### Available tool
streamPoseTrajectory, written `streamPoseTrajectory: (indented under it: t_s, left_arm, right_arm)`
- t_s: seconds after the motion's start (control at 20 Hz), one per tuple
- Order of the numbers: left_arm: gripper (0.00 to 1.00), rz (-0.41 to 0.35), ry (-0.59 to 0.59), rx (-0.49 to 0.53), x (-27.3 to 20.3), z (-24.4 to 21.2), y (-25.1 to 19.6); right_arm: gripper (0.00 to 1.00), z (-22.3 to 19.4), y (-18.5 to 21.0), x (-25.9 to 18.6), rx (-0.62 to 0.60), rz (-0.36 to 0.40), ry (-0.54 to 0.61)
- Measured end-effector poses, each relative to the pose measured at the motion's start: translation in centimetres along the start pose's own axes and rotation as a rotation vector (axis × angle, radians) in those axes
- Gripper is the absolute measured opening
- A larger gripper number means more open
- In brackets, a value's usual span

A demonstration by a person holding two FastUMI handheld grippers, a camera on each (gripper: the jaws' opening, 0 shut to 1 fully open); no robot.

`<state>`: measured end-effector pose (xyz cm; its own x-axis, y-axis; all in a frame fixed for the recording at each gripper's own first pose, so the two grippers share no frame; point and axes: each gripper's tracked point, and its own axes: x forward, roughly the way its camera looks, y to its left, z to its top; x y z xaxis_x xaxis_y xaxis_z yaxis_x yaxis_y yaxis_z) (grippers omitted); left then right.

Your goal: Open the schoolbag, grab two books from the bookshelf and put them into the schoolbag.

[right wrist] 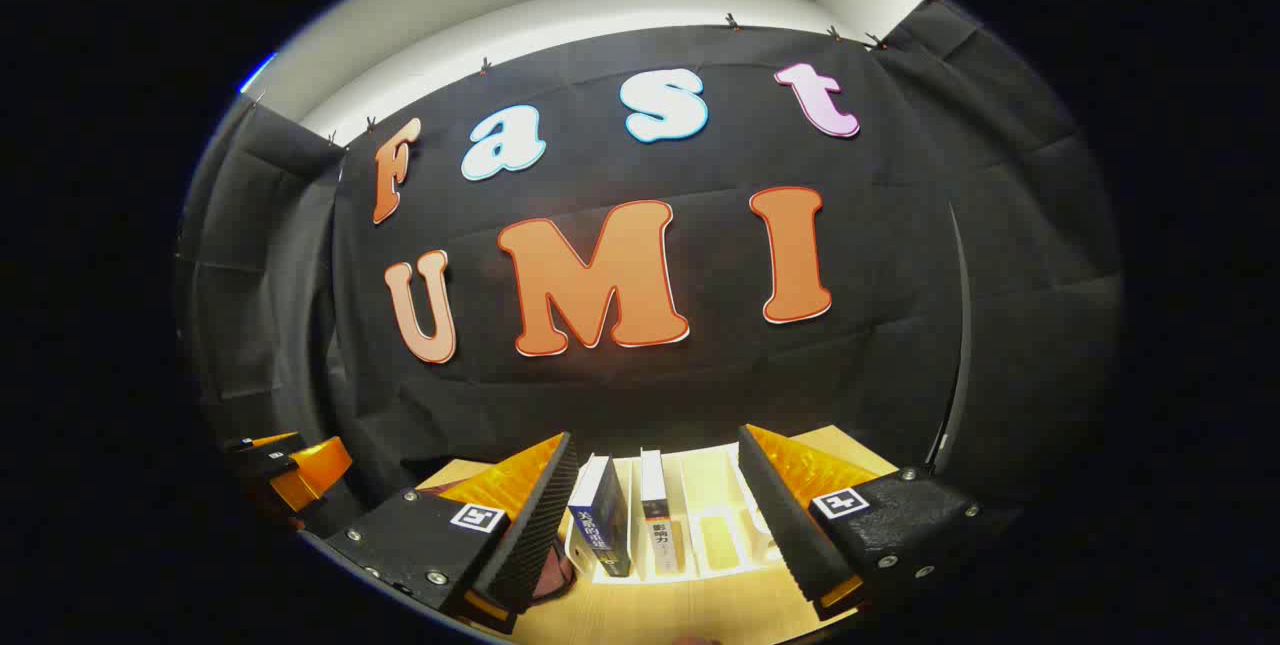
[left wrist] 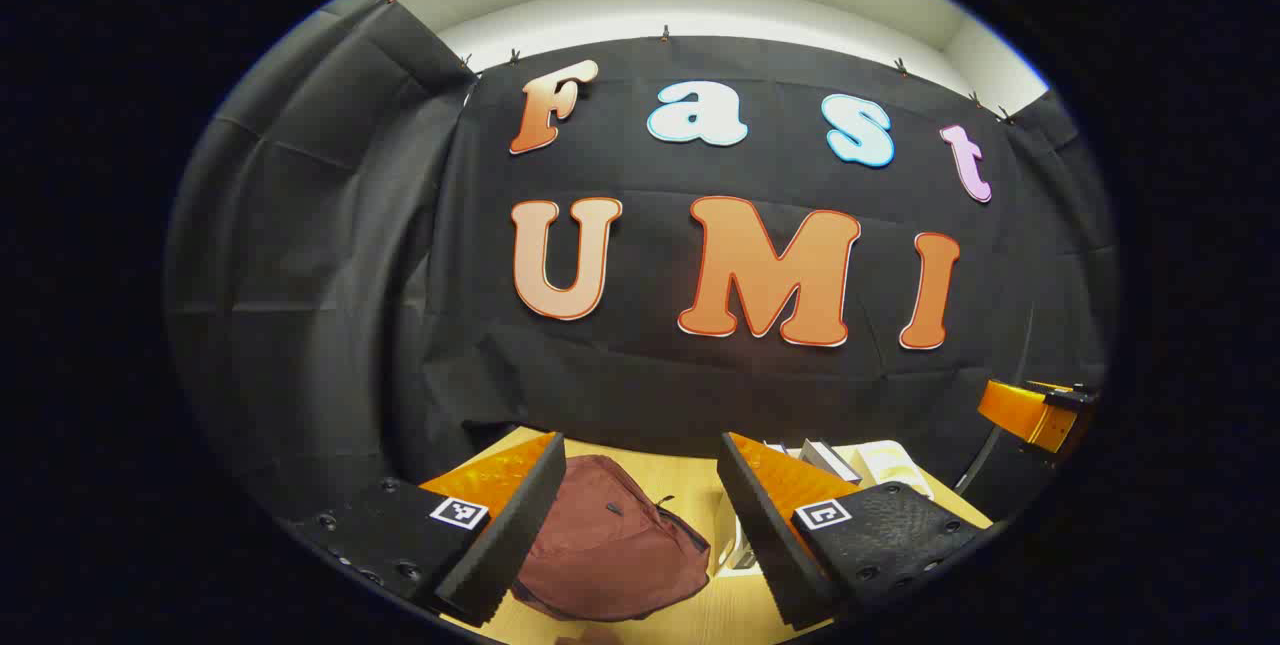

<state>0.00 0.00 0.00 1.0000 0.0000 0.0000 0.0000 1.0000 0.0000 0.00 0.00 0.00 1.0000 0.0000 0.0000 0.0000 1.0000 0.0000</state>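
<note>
On the wooden surface (left wrist: 700, 615) in the left gripper view, one dark red schoolbag (left wrist: 610, 545) lies slumped between the fingers of the left claw (left wrist: 640, 525), which stand wide apart with nothing held. The bag's zipper pull shows near its upper right side; whether the bag is zipped I cannot tell. Just right of the bag, half hidden behind the right finger, stands a white bookshelf (left wrist: 880, 465) with book tops (left wrist: 825, 460) visible above it. At the far right edge a part of the right claw (left wrist: 1030, 415) shows, its state unclear from here. Each finger mount carries one small square black-and-white marker.

In the right gripper view, the right claw (right wrist: 655, 515) is spread open and empty, hovering before the white bookshelf (right wrist: 720, 525). Two books stand upright in its left slots: a blue book (right wrist: 600, 520) and, just beside it, a white-spined book (right wrist: 657, 515). Both spines bear writing too small to read. The slots to their right are vacant. A sliver of the schoolbag (right wrist: 553, 580) peeks from behind the left finger. At the far left, the left claw (right wrist: 295, 470) appears in part.
</note>
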Motion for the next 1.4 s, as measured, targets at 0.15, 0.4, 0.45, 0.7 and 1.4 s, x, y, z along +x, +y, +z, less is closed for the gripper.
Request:
streamPoseTrajectory:
  t_s: [0.15, 0.4, 0.45, 0.7, 1.4]
  left_arm:
    - [0.95, -0.018, -0.005, 0.017, 1.0, 0.4, -0.6]
    - [0.95, -0.036, -0.01, 0.026, 2.3, 0.8, -1.2]
    - [0.95, -0.041, -0.003, 0.025, 2.6, 0.8, -1.4]
    - [0.95, -0.023, -0.017, 0.031, 3.5, 1.1, -1.5]
    - [0.96, 0.051, -0.013, 0.075, 0.3, 1.1, 2.3]
  right_arm:
    - [0.96, -0.3, -0.3, -0.1, 0.002, 0.003, 0.028]
    - [0.96, 0.2, -1.5, 0.6, 0.004, -0.025, 0.033]
    - [1.0, 0.2, -1.8, 0.7, -0.002, -0.03, 0.039]
    - [0.96, 0.6, -3.3, 0.6, 0.029, -0.051, 0.026]
    - [0.96, -0.1, -3.2, -0.8, -0.02, -0.065, 0.03]
